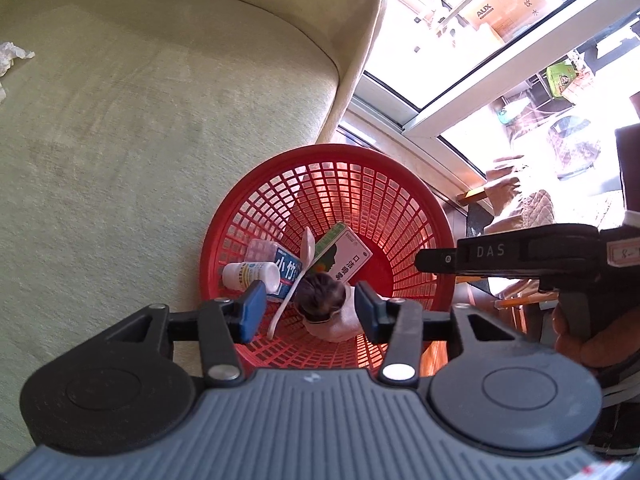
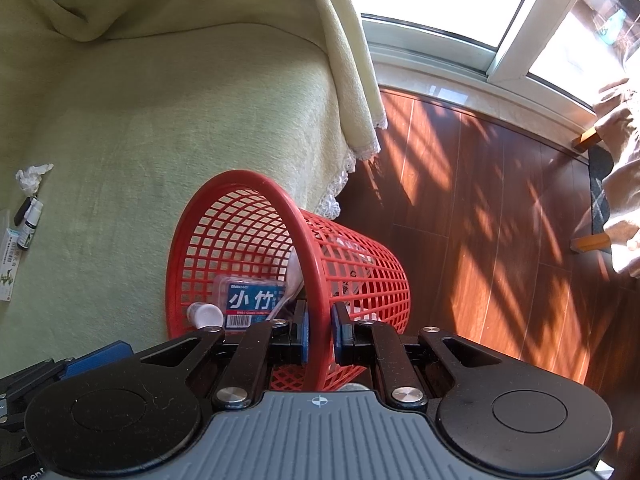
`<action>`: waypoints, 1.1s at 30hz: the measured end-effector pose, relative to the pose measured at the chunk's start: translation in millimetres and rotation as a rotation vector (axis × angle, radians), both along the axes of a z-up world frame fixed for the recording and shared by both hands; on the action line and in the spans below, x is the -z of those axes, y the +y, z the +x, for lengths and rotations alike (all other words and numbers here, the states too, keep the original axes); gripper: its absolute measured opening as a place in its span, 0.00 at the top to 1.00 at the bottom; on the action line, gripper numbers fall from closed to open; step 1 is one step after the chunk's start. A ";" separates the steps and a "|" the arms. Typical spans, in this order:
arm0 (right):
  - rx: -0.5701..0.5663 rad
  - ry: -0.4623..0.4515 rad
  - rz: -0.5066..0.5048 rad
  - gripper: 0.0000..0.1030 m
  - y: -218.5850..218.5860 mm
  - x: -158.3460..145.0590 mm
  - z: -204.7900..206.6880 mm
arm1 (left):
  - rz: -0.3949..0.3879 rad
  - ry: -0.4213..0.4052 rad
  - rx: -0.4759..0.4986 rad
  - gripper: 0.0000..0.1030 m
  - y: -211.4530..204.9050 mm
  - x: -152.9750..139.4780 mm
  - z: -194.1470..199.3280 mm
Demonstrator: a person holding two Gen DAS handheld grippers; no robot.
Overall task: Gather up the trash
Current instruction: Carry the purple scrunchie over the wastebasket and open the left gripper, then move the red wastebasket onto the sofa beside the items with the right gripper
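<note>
A red mesh wastebasket (image 2: 248, 240) beside the sofa (image 2: 140, 120) holds trash; the right hand-held gripper (image 2: 320, 336) clamps its rim, while the left hand-held gripper (image 1: 310, 312) hovers wide above it, empty.

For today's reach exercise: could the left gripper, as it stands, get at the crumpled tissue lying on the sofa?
Probably yes. The left gripper is open and holds nothing above the red basket, and bare sofa lies between it and the crumpled tissue; it would have to travel across.
</note>
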State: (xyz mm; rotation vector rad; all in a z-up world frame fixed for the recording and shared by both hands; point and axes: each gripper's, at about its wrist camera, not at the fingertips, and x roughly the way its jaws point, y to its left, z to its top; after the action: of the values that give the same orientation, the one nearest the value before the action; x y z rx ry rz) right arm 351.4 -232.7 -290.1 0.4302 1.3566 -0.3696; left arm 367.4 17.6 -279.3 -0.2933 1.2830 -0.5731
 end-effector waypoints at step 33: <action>0.087 -0.109 0.070 0.94 -31.0 -46.4 -4.1 | 0.163 0.059 -0.166 0.59 115.2 26.8 -8.4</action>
State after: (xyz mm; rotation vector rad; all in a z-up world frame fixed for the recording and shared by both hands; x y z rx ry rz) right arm 347.3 -263.8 -243.7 0.5613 1.2501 -0.3653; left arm 359.0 132.8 -306.1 -0.2797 1.3397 -0.3187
